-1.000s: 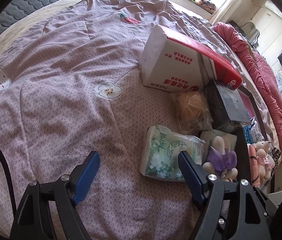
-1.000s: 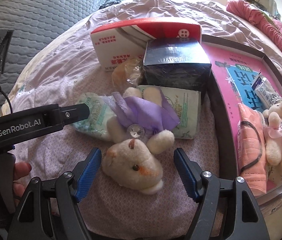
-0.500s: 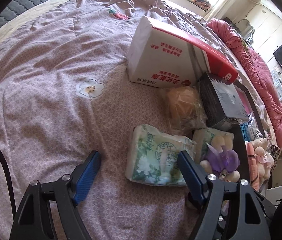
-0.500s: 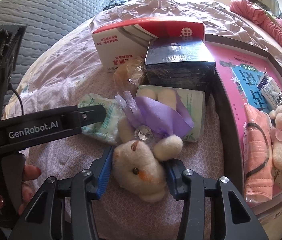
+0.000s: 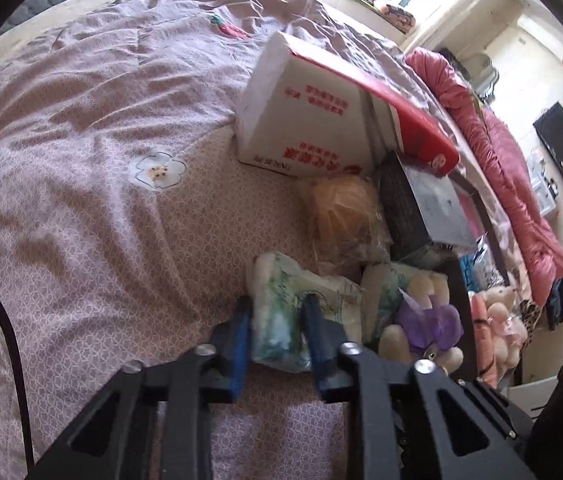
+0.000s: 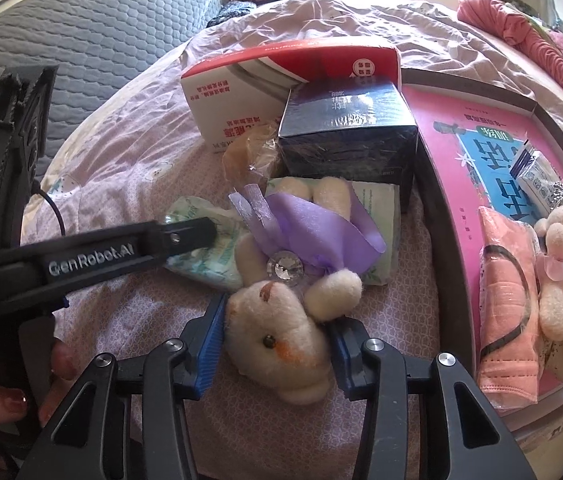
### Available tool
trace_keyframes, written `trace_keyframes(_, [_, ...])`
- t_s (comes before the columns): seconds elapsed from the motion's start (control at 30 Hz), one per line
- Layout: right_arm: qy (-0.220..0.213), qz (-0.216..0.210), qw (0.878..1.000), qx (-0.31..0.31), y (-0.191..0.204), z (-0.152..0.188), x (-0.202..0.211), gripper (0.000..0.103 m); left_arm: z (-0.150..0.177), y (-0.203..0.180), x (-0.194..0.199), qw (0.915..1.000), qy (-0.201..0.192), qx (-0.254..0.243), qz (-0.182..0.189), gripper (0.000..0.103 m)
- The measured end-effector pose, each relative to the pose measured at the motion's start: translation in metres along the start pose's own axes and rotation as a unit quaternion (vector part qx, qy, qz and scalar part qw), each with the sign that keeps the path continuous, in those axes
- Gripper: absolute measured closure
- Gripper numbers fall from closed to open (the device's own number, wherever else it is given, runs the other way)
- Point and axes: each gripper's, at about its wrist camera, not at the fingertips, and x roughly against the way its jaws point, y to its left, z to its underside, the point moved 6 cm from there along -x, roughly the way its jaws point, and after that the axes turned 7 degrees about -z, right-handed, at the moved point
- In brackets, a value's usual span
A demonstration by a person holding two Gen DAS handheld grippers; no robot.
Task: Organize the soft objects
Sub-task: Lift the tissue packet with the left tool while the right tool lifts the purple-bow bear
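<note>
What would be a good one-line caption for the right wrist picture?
Right claw clamps the head of a plush bear in a purple dress while the left claw pinches a tissue pack.

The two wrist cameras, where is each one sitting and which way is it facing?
Left wrist view: on the left claw, angled down at the bed; its blue pads squeeze a green-printed soft tissue pack.
Right wrist view: on the right claw, angled down; pads clamp a cream plush bear with purple ribbon; fingers show.
Shared: pack, bear, red-and-white carton.
</note>
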Motion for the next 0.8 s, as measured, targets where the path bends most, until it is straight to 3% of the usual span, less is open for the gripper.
trace_keyframes(0.3, [-0.016, -0.006, 1.0, 0.003, 0.0, -0.002, 0.011, 0.057, 0.003, -0.007, 0.016, 0.9996, -0.021, -0.018, -0.004, 0.085])
trace_keyframes(0.8, [-0.06, -0.005, 0.998, 0.005, -0.002, -0.011, 0.045, 0.057, 0.004, -0.024, 0.076, 0.9949, -0.08, -0.052, -0.034, 0.086])
